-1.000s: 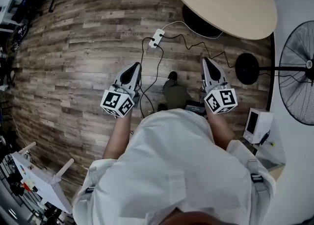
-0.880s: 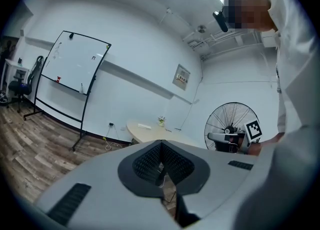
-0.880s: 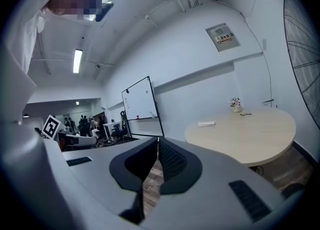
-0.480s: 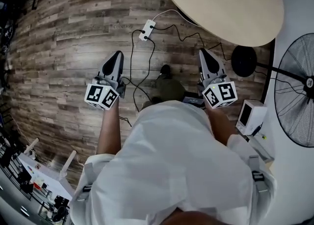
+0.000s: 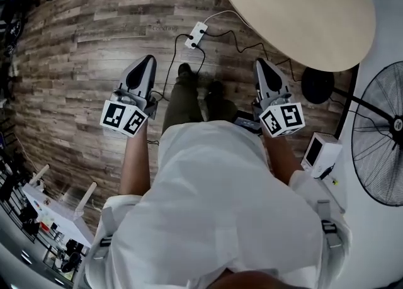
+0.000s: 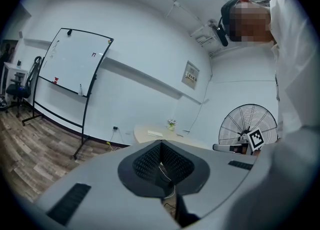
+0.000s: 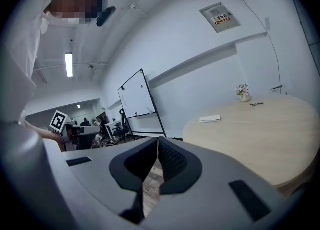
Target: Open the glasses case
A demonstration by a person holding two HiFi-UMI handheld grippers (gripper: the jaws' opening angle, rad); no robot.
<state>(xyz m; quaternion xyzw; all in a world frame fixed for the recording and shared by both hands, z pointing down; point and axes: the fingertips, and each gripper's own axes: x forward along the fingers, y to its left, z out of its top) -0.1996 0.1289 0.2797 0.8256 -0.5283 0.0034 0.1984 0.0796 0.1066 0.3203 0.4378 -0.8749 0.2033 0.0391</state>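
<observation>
Both grippers are held out over the wooden floor in front of the person's body. My left gripper (image 5: 145,65) points forward with its jaws closed together and nothing between them (image 6: 161,146). My right gripper (image 5: 261,66) is also shut and empty (image 7: 157,141), just short of the round beige table (image 5: 302,11). On that table lies a flat white oblong thing (image 7: 210,119); I cannot tell whether it is the glasses case. Farther back on it are a pair of glasses (image 7: 257,103) and a small flower pot (image 7: 243,92). The table shows far off in the left gripper view (image 6: 150,134).
A white power strip (image 5: 196,34) with black cables lies on the floor between the grippers. A standing fan (image 5: 378,136) and a small white box (image 5: 315,150) are at the right. A whiteboard on a stand (image 6: 75,63) is at the left wall, and a cluttered rack (image 5: 44,212) at lower left.
The person has stepped forward, one leg now ahead. The table and power strip sit closer. My left gripper has drifted left; both grippers stay shut.
</observation>
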